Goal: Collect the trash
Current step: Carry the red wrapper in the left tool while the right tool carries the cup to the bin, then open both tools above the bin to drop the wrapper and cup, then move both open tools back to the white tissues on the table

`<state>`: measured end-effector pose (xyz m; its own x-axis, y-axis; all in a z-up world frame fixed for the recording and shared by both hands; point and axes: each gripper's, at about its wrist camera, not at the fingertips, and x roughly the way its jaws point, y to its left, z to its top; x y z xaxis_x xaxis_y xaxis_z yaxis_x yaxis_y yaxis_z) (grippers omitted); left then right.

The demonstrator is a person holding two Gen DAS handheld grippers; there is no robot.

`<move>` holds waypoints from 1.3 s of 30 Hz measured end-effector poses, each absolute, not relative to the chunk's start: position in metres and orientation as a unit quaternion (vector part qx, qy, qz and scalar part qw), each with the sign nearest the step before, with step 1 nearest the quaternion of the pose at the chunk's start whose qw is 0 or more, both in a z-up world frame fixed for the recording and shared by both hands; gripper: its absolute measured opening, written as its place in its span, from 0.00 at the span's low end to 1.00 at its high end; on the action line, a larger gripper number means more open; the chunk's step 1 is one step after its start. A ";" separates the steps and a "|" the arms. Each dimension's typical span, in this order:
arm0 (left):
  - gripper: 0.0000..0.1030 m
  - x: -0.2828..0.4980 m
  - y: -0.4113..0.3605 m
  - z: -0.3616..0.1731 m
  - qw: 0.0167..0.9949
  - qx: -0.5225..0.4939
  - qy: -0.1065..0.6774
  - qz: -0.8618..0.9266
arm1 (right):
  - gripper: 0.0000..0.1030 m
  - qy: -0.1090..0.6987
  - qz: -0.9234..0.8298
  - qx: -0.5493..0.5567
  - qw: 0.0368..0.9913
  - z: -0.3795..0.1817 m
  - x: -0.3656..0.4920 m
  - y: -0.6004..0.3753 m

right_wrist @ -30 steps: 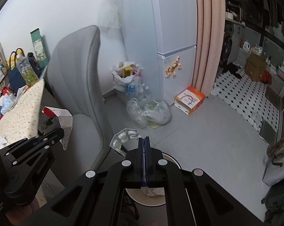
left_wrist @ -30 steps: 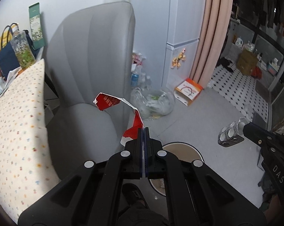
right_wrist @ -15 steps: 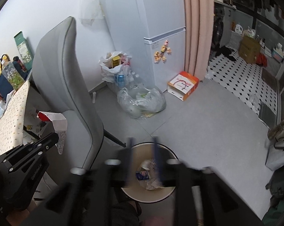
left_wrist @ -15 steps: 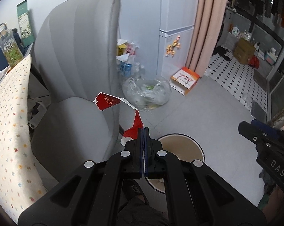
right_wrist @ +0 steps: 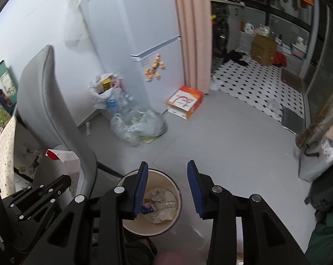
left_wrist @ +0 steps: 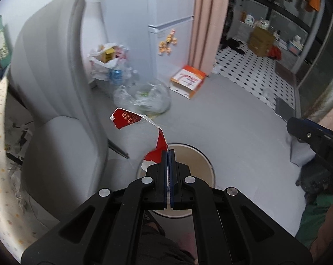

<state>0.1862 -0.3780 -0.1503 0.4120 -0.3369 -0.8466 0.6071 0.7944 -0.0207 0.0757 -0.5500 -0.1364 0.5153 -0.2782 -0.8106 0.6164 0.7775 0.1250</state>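
Your right tongs (right_wrist: 167, 184) now stand wide apart and empty over the round trash bin (right_wrist: 131, 225); a second ago they pinched a clear plastic blister tray, which is gone from their blue ribbed pads (right_wrist: 194, 190). Half a second ago that view was smeared with motion; it is sharp now. Inside the cream, smooth-walled bin lie crumpled pale wrappers (right_wrist: 161, 205) and a small blue scrap. Your left tongs (left_wrist: 168, 154) remain pressed shut on the torn red-and-white wrapper (left_wrist: 126, 118), a thin creased strip with a ragged edge that arcs up and to the left of the tips. That wrapper hangs above the near-left rim of the bin (left_wrist: 208, 165), closer to it than before, beside the smooth grey padded chair (left_wrist: 56, 84). On the grey floor (right_wrist: 221, 137) behind sit a clear, crinkled plastic bag (right_wrist: 140, 124) and an orange-and-white cardboard box (right_wrist: 185, 103).
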 end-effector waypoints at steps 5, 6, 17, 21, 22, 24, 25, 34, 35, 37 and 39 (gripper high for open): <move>0.02 0.171 -0.394 -0.164 0.812 0.156 0.474 -0.301 | 0.38 0.414 -0.279 0.213 0.840 -0.140 0.052 -0.565; 0.02 0.168 -0.398 -0.165 0.811 0.159 0.475 -0.303 | 0.40 0.413 -0.282 0.215 0.839 -0.140 0.047 -0.568; 0.44 0.164 -0.399 -0.169 0.804 0.158 0.485 -0.305 | 0.47 0.409 -0.278 0.225 0.840 -0.143 0.040 -0.572; 0.54 0.169 -0.385 -0.159 0.816 0.148 0.474 -0.295 | 0.48 0.406 -0.272 0.225 0.843 -0.139 0.045 -0.568; 0.57 0.171 -0.381 -0.155 0.820 0.146 0.471 -0.291 | 0.48 0.405 -0.270 0.224 0.844 -0.138 0.046 -0.566; 0.64 0.173 -0.370 -0.145 0.831 0.142 0.460 -0.278 | 0.50 0.400 -0.266 0.221 0.849 -0.133 0.049 -0.559; 0.68 0.174 -0.365 -0.142 0.835 0.142 0.455 -0.274 | 0.54 0.398 -0.265 0.220 0.850 -0.131 0.051 -0.557; 0.83 0.188 -0.296 -0.096 0.881 0.109 0.414 -0.203 | 0.76 0.379 -0.219 0.187 0.879 -0.099 0.073 -0.503; 0.84 0.189 -0.290 -0.091 0.884 0.106 0.410 -0.198 | 0.77 0.378 -0.213 0.183 0.882 -0.096 0.075 -0.496; 0.86 0.188 -0.271 -0.079 0.893 0.098 0.400 -0.184 | 0.82 0.375 -0.201 0.174 0.888 -0.087 0.081 -0.481; 0.88 0.187 -0.256 -0.070 0.900 0.091 0.391 -0.172 | 0.88 0.366 -0.190 0.164 0.896 -0.078 0.085 -0.465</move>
<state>0.1871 -0.2557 -0.0701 0.6356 -0.2389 -0.7341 0.3804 0.9244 0.0285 0.0847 -0.4648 -0.0780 0.6598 -0.2203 -0.7184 0.4606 0.8740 0.1550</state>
